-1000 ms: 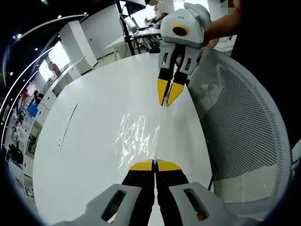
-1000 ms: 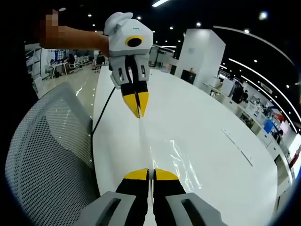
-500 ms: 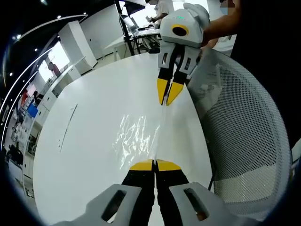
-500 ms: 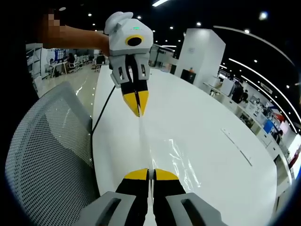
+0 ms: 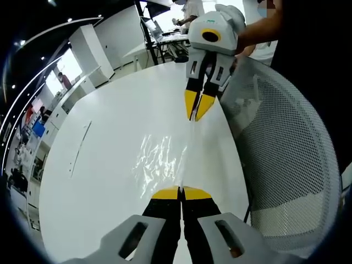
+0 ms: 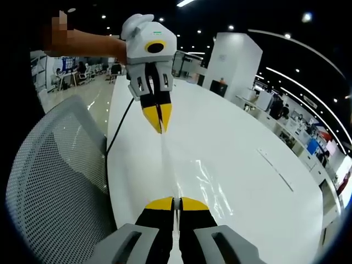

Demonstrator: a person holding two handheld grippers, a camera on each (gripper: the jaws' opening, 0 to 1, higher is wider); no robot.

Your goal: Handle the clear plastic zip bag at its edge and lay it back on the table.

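Zip bag (image 5: 162, 159), hard to make out against the white table (image 5: 110, 165), is stretched between both clamped grippers.

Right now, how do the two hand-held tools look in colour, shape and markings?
The left tool has dark, black jaws with yellow tips, rising from a light grey moulded base. The right tool shows more of the same design: a rounded white-grey housing, a grey slotted jaw mount, and tapered yellow tips.
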